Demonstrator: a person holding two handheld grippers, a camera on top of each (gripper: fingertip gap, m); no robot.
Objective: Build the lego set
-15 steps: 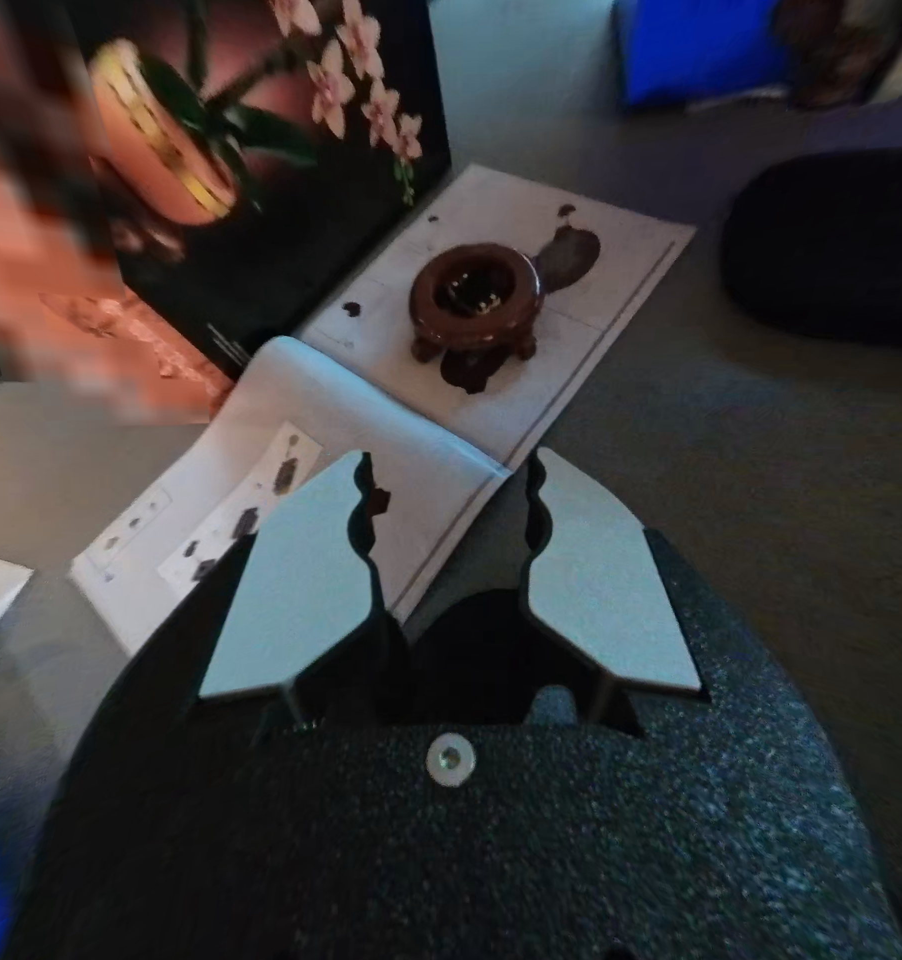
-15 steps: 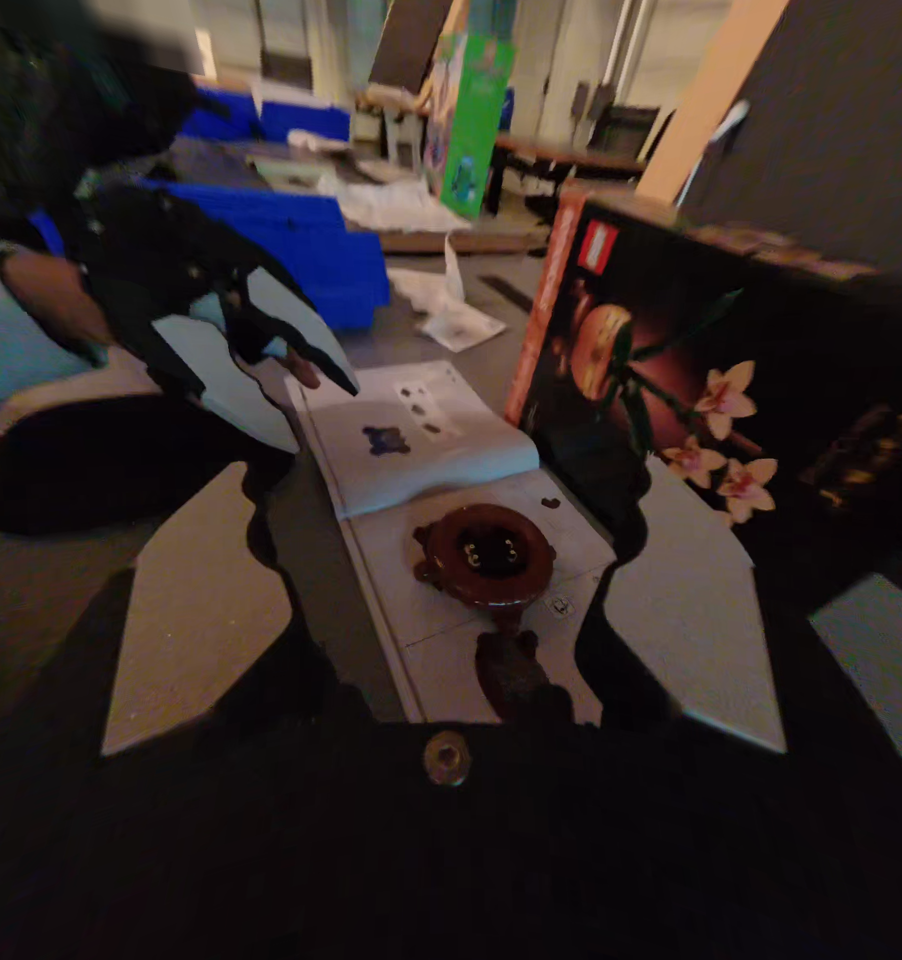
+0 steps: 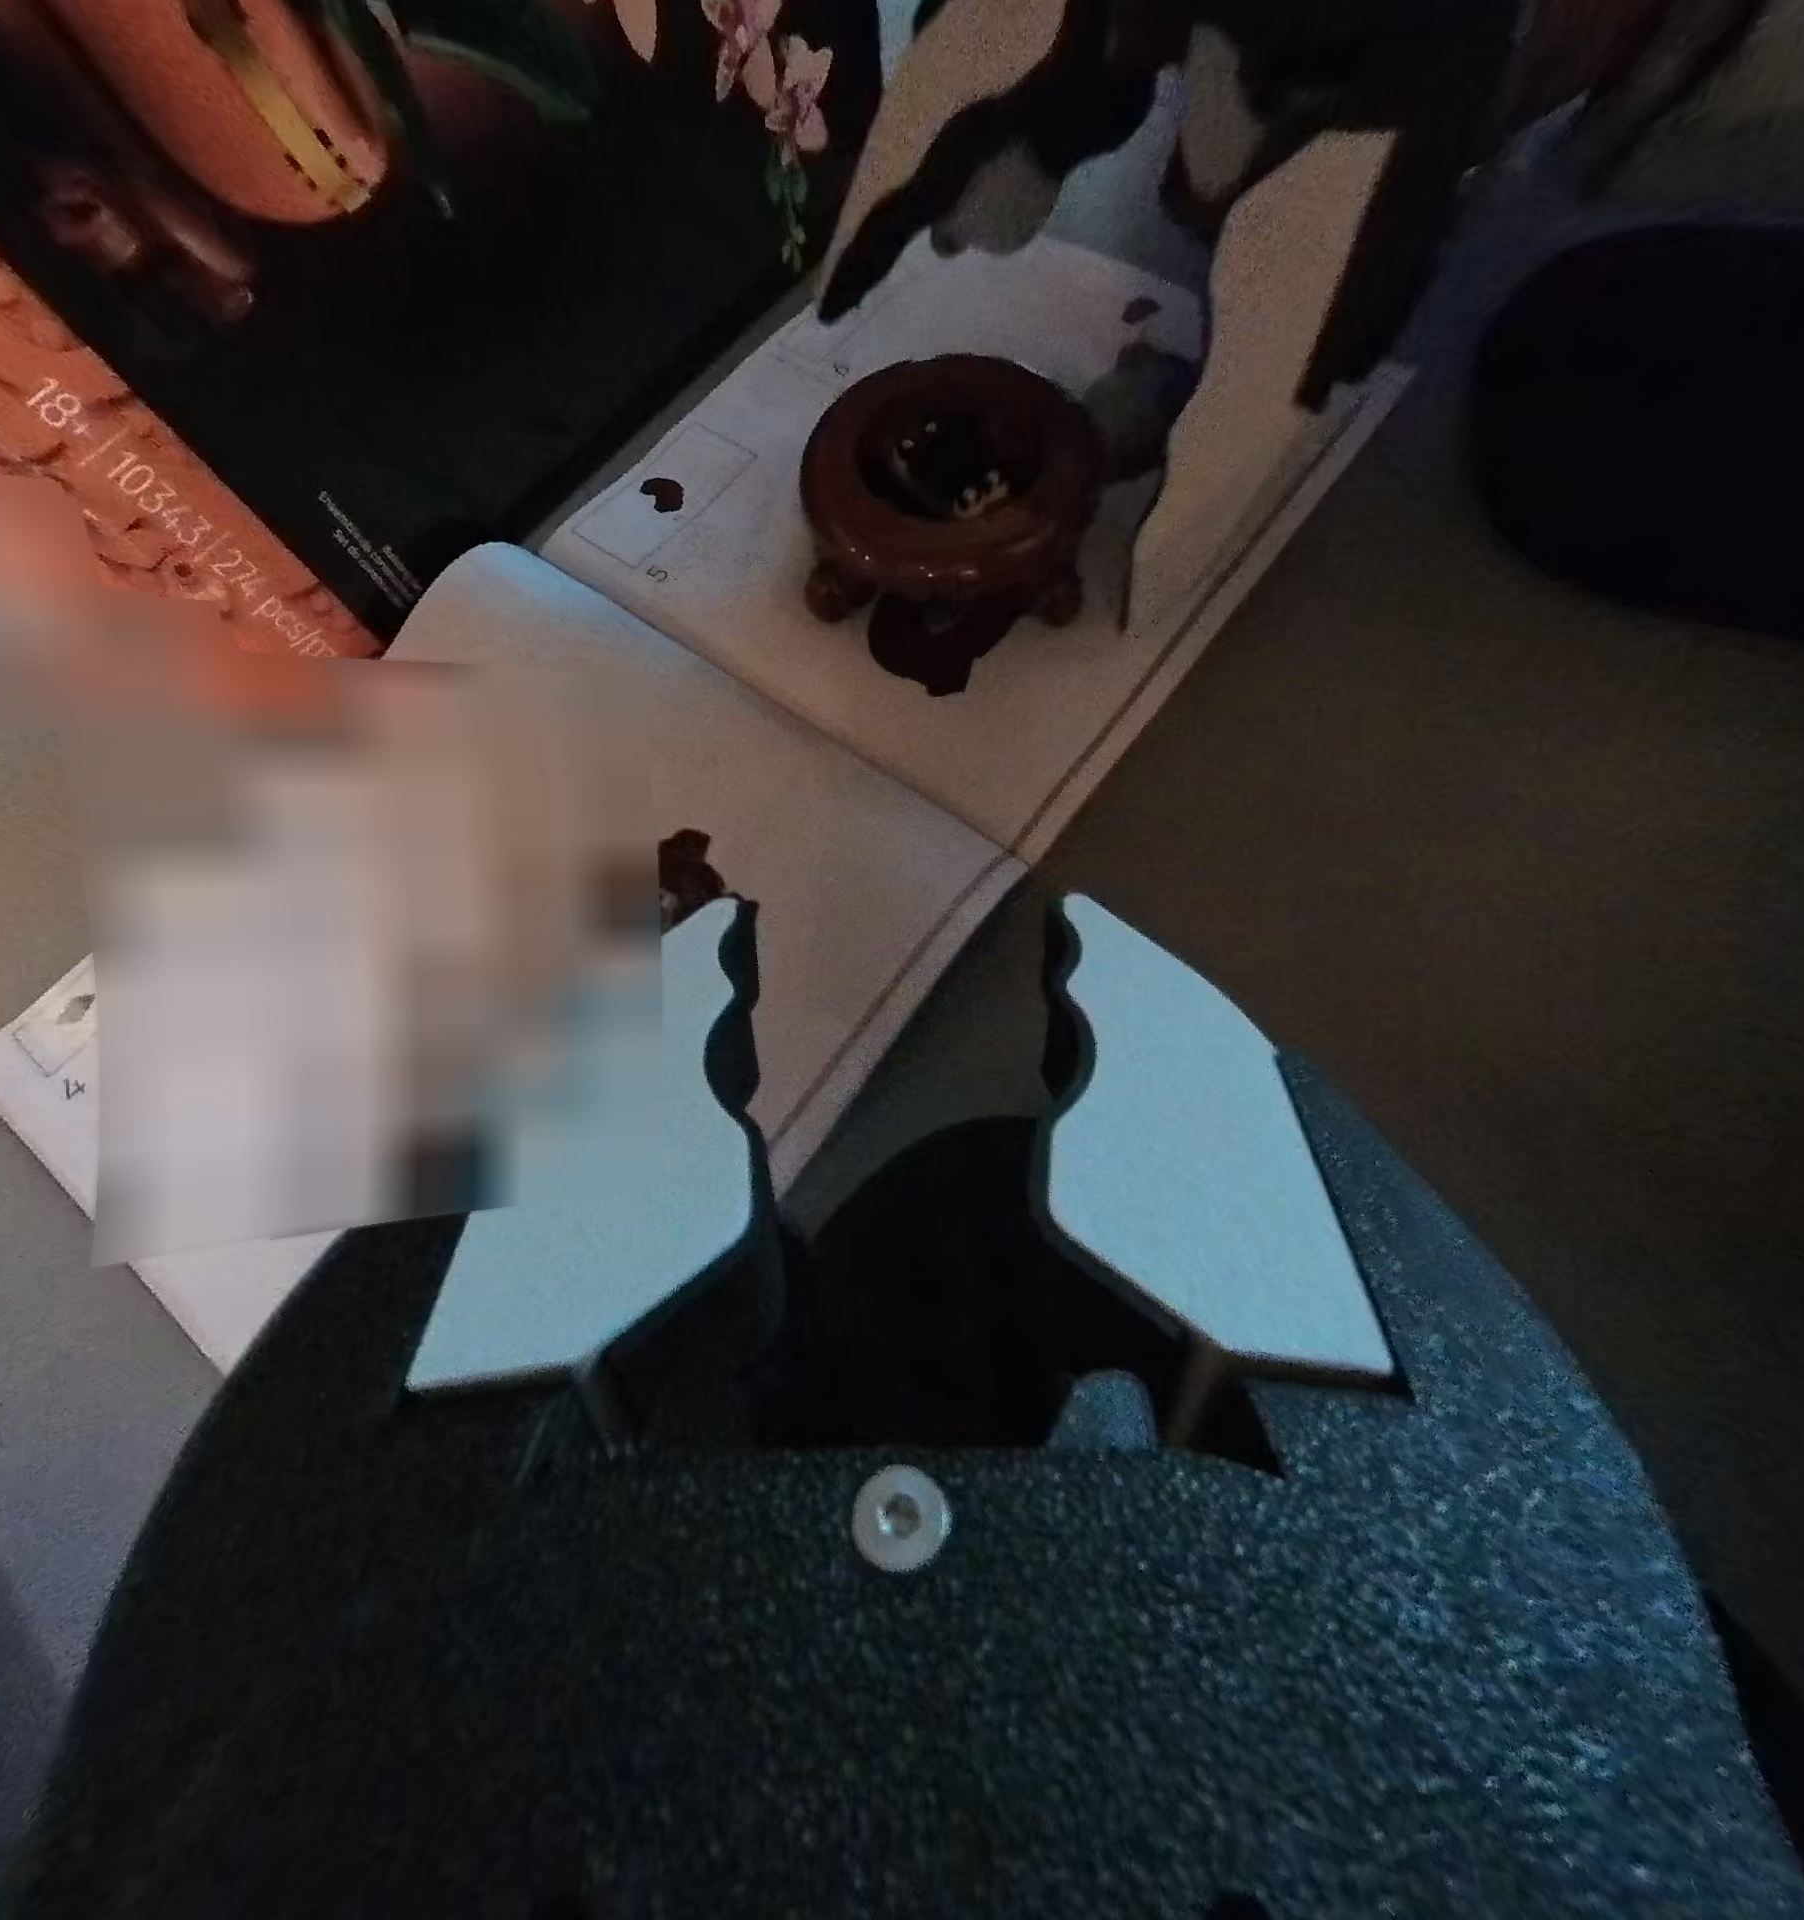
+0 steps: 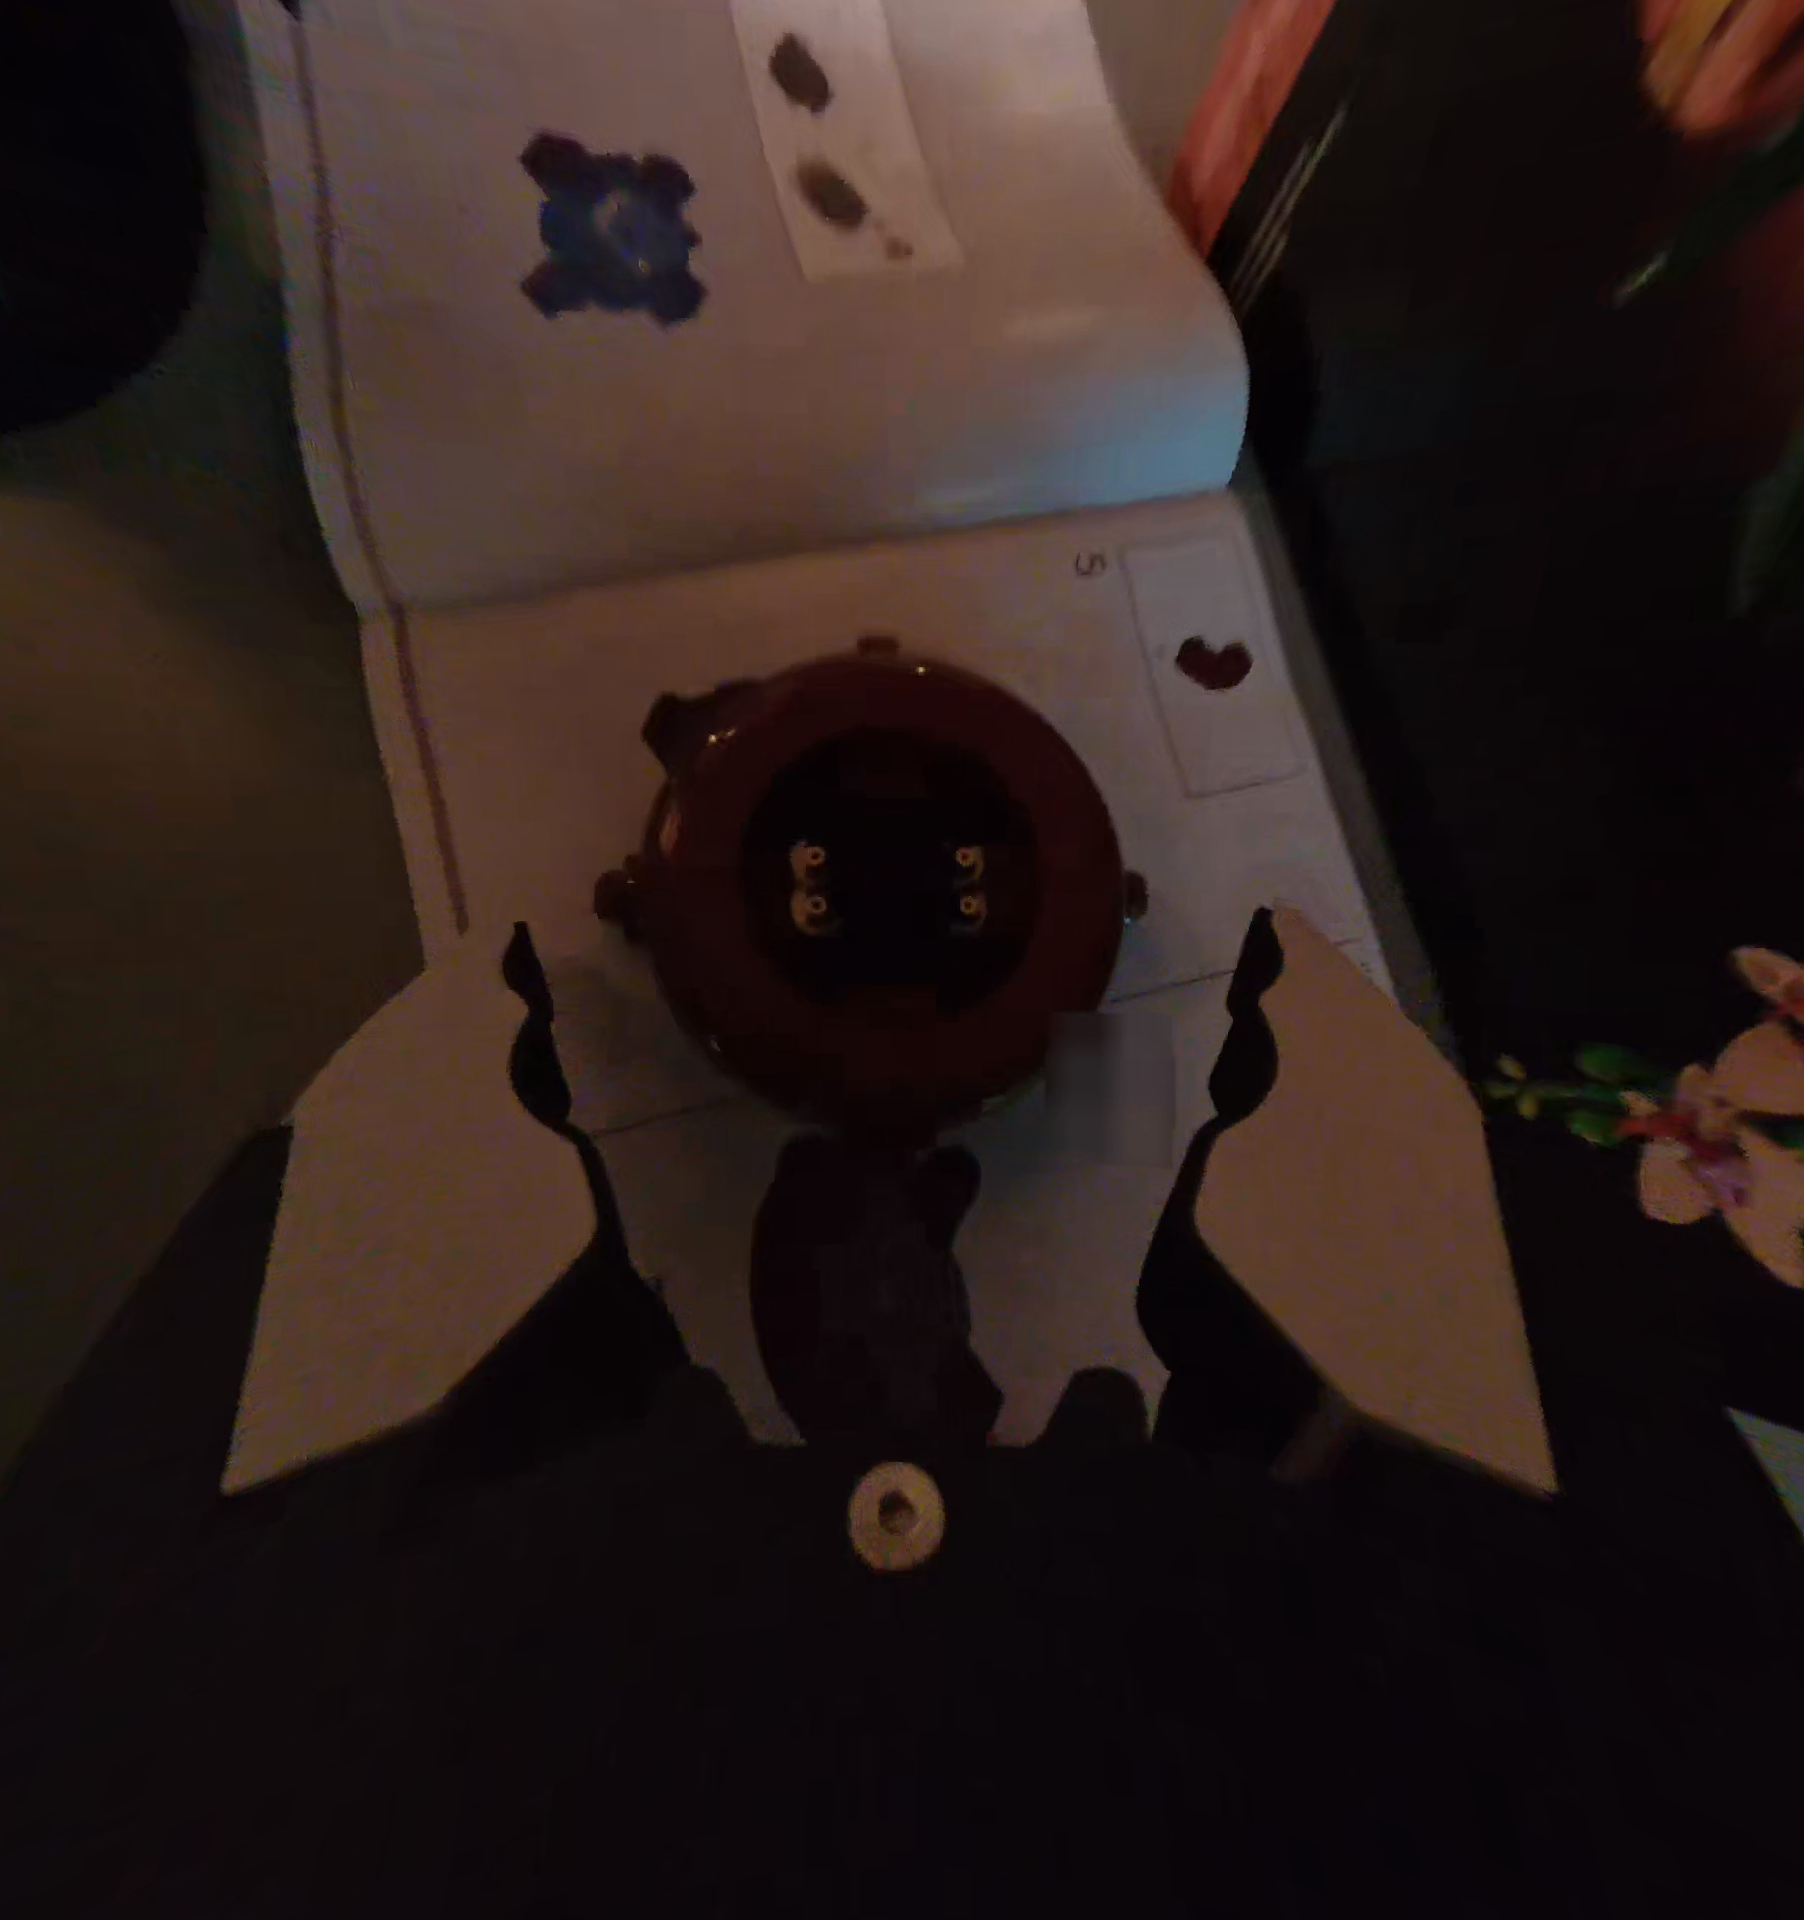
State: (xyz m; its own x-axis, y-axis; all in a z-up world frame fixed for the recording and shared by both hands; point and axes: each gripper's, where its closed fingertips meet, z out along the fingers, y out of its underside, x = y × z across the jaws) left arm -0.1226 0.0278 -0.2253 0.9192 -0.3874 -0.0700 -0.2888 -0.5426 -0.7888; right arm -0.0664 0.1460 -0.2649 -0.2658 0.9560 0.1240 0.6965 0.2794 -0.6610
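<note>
Brown ring piece on booklet, between open right claw fingertips

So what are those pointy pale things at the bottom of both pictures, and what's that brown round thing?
Those are the two fingers of a hand-held gripper, a pincher tool a person carries. Each picture comes from a camera riding on one tool. The left hand-held gripper is open, holding nothing, over the edge of an open instruction booklet. The right hand-held gripper is open wide just above a brown ring-shaped brick model standing on the booklet; its fingers don't touch it. A dark box with flower pictures stands beside them.
</note>
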